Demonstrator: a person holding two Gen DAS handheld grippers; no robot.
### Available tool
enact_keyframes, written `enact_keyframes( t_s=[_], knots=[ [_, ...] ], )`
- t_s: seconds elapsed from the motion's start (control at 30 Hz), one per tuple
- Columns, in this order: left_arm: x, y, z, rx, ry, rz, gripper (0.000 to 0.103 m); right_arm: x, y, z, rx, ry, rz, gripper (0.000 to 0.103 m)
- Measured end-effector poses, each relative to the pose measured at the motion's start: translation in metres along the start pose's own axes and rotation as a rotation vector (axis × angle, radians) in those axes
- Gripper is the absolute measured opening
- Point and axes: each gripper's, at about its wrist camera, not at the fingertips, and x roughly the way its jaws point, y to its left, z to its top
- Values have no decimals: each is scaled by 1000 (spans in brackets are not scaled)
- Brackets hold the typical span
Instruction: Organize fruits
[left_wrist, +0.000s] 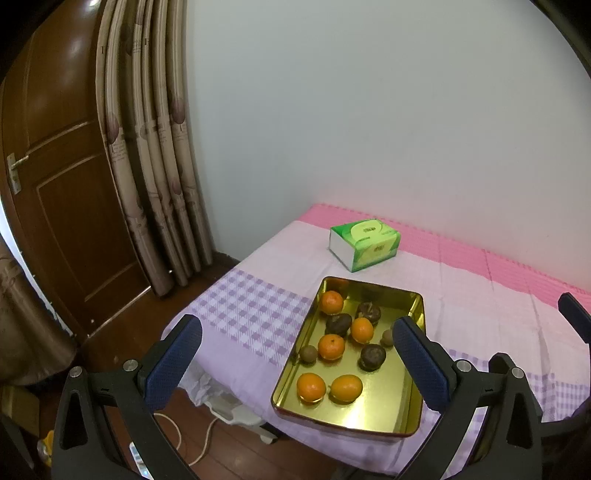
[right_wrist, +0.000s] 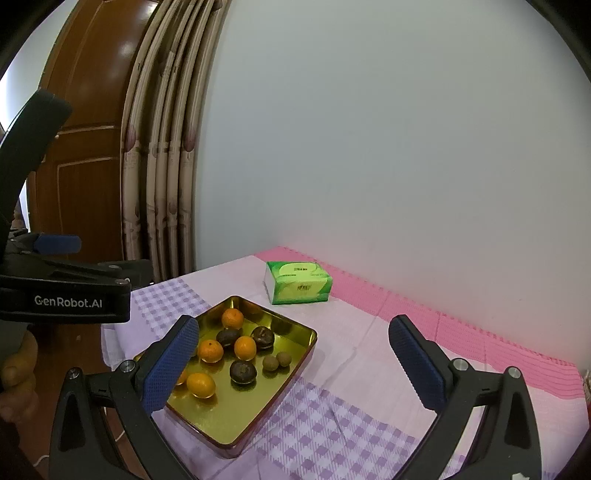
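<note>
I'm looking at a table (left_wrist: 480, 295) draped in a lilac checked cloth (left_wrist: 251, 314), pink mat (left_wrist: 517, 266) along the far edge by the wall. Directly on it: a gold tin tray (left_wrist: 369, 417) near the front, a green tissue box (left_wrist: 364, 243) just behind.

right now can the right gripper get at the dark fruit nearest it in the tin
Probably yes. The right gripper is open and empty above the gold tin, which has no lid, and nothing covers the dark fruit. Only two small brown fruits sit close beside it.
</note>
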Motion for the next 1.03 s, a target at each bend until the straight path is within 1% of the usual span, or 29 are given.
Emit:
enact_keyframes(
  t_s=[0.43, 0.67, 0.8, 0.87, 0.93, 1.0, 1.03],
  knots=[
    [1, 0, -3, -1, 4, 3, 102, 4, -2, -5, 2, 25, 1, 102],
    [7, -1, -10, 7, 15, 4, 102, 6, -2, -8, 5, 35, 3, 102],
    [10, -4, -9, 21, 14, 32, 102, 10, -8, -13, 12, 48, 7, 102],
    [13, -8, -9, 41, 20, 44, 102, 14, -17, -17, 21, 70, 12, 102],
    [16, -14, -6, 59, 21, 48, 102, 21, -35, -23, 36, 102, -1, 102],
    [18, -19, -5, 68, 37, 31, 102, 28, -58, -31, 60, 134, -15, 102],
    [21, -22, -2, 69, 57, 7, 102, 34, -76, -38, 77, 171, -22, 102]
  ],
)
